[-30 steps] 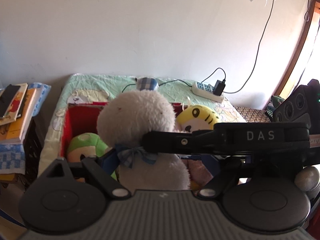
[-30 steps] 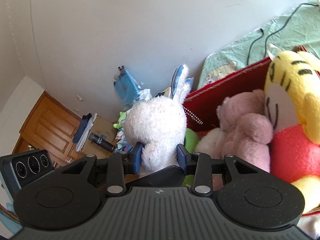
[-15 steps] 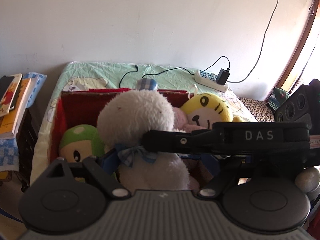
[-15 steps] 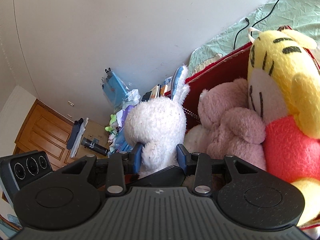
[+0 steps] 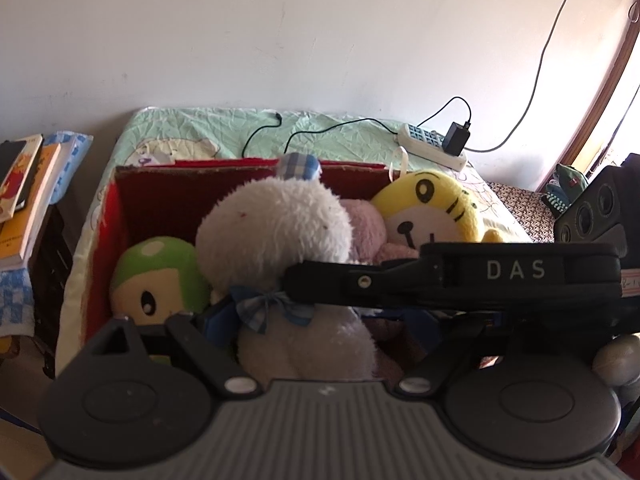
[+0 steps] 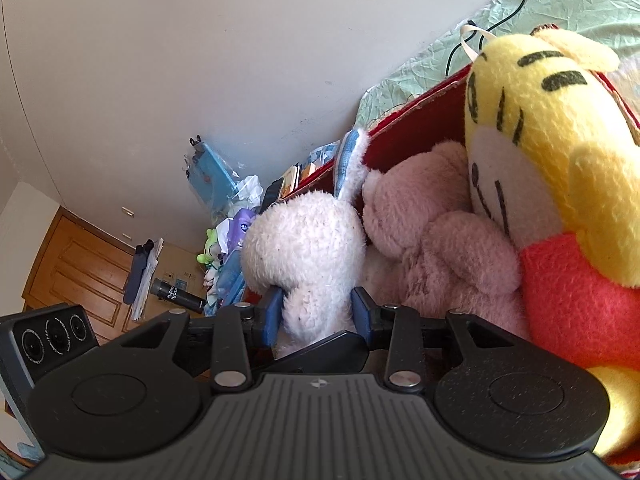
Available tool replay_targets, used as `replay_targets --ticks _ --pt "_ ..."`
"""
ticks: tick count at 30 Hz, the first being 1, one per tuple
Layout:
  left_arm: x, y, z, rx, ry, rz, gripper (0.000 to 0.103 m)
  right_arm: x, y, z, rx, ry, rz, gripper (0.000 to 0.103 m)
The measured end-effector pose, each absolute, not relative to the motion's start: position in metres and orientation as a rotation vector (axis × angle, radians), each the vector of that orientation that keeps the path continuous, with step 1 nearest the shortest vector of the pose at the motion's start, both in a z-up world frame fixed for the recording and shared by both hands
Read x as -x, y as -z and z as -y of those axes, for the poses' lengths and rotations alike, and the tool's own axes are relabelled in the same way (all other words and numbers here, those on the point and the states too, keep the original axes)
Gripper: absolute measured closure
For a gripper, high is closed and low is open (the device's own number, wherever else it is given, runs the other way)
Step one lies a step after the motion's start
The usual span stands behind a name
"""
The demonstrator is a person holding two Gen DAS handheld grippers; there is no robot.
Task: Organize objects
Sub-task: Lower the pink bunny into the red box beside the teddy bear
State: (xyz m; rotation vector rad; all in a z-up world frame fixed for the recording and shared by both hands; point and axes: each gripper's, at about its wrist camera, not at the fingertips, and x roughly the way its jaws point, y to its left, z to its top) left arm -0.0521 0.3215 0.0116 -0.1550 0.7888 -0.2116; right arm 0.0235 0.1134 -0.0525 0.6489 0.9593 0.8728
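A white plush bunny (image 5: 276, 232) with a blue checked bow hangs just above the red box (image 5: 168, 200). My right gripper (image 6: 316, 312) is shut on the white bunny (image 6: 308, 248) at its neck. In the left wrist view its black arm reaches across from the right. My left gripper (image 5: 320, 324) is open. Its blue fingers (image 5: 216, 320) stand wide on either side of the bunny's body. Inside the box lie a green mushroom plush (image 5: 160, 276), a pink plush (image 5: 364, 228) and a yellow tiger plush (image 5: 428, 208). The right wrist view shows the pink plush (image 6: 432, 240) beside the yellow tiger (image 6: 540, 120).
The box sits on a bed with a pale green sheet (image 5: 200, 128). A power strip (image 5: 432, 144) with a charger and cables lies behind it. Books (image 5: 24, 192) are stacked at the left. Bags and clutter (image 6: 224, 200) stand by a wooden door (image 6: 80, 264).
Both grippers have moved forward and over the box with the bunny. The box now fills more of both views, and its inside shows from above.
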Motion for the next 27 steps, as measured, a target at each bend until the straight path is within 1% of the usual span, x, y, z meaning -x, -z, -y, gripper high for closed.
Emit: replay_targets --ticks 3,6,7,27 --pt "0.050 -0.011 -0.320 0.155 0.204 -0.798 0.013 -0.025 0.055 -0.111 -0.664 -0.873 -0.965 0.064" --pt "0.047 -0.008 -0.317 0.157 0.210 -0.818 0.005 -0.026 0.055 -0.110 -0.669 -0.878 -0.972 0.065" --pt "0.046 -0.007 -0.314 0.148 0.204 -0.824 0.004 -0.025 0.055 -0.111 -0.656 -0.878 -0.970 0.065" --pt "0.048 -0.010 -0.312 0.158 0.186 -0.855 0.002 -0.019 0.043 -0.096 -0.648 -0.816 -0.955 0.065"
